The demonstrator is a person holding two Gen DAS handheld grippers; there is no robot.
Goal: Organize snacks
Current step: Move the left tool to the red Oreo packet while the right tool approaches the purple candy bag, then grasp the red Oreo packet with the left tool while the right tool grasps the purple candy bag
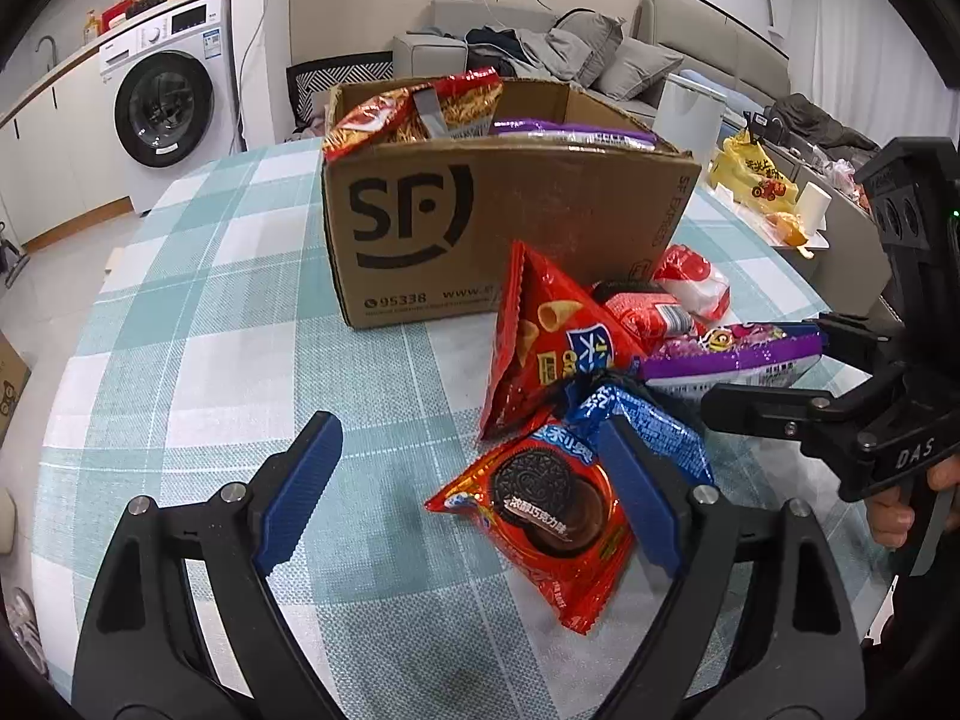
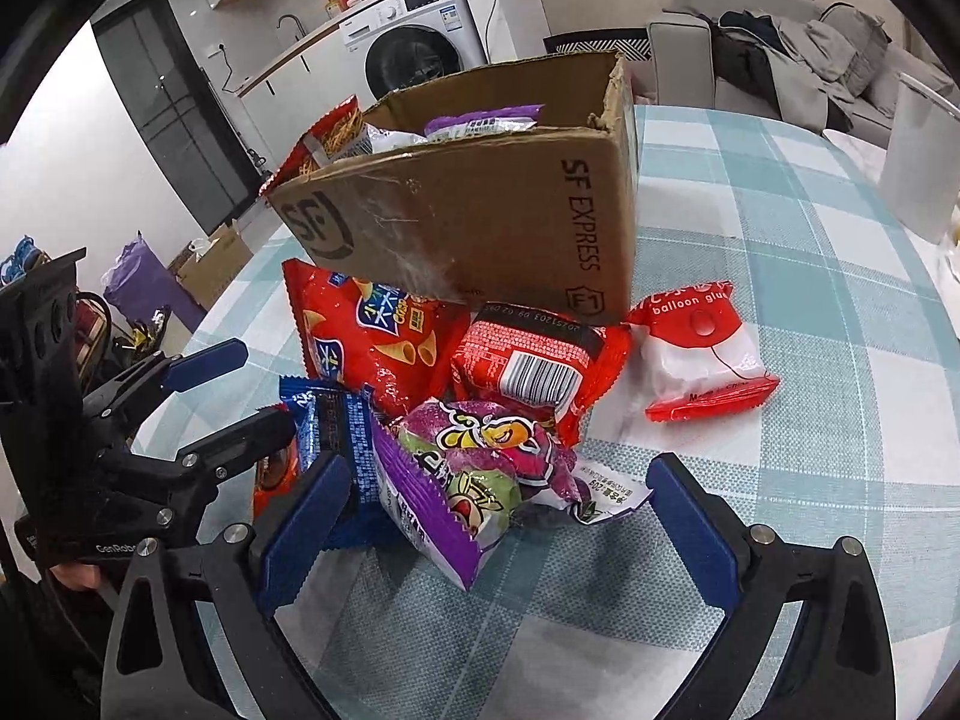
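A brown SF cardboard box (image 1: 510, 228) (image 2: 480, 210) stands on the checked tablecloth with a red noodle-snack bag (image 1: 414, 114) and a purple packet (image 1: 570, 132) inside. Loose snacks are piled in front of it. My left gripper (image 1: 465, 438) (image 2: 246, 390) is open over a red Oreo packet (image 1: 540, 516), which lies close to its right finger. A blue packet (image 1: 648, 426) and a red chips bag (image 1: 546, 348) lie just beyond. My right gripper (image 2: 501, 474) (image 1: 765, 367) is open astride a purple candy packet (image 2: 456, 480) (image 1: 732, 354), its pads not pressing on it.
A red barcode packet (image 2: 534, 360) and a red-and-white balloon glue pack (image 2: 702, 348) lie right of the pile. A white container (image 2: 918, 168) stands at the table's far right. A washing machine (image 1: 168, 96) and a sofa (image 1: 600, 48) are behind the table.
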